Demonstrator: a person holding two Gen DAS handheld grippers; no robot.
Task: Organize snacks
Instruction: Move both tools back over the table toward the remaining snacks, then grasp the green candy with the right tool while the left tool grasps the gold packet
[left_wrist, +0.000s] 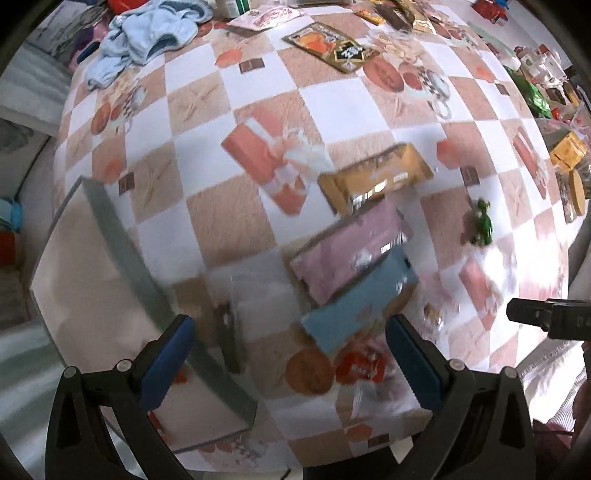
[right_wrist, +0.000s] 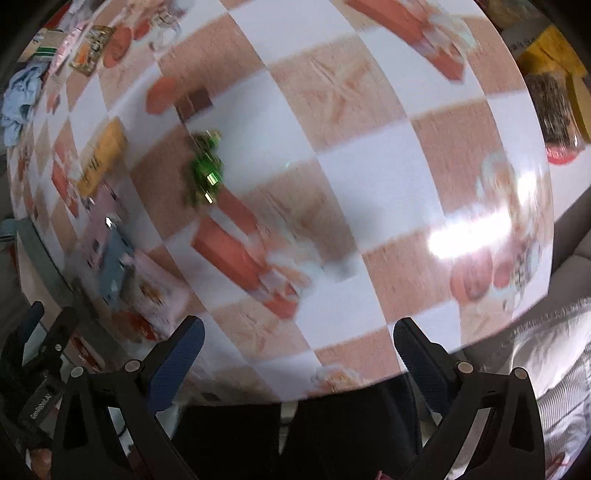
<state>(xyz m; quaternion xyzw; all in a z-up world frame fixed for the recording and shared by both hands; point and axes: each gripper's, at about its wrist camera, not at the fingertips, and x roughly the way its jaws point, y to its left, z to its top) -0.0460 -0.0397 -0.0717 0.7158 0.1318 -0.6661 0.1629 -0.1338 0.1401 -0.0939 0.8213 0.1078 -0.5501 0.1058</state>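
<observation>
Both grippers, left (left_wrist: 290, 354) and right (right_wrist: 297, 354), gape wide, holding nothing; gold (left_wrist: 373, 177), pink (left_wrist: 347, 254), blue (left_wrist: 360, 302) packs lie stacked side by side, green candy (left_wrist: 482, 223) nearby.

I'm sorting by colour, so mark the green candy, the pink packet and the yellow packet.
green candy (right_wrist: 205, 171): right wrist view, middle of its shiny wrapper.
pink packet (left_wrist: 347, 251): left wrist view, centre of its face.
yellow packet (left_wrist: 373, 177): left wrist view, centre of its face.
</observation>
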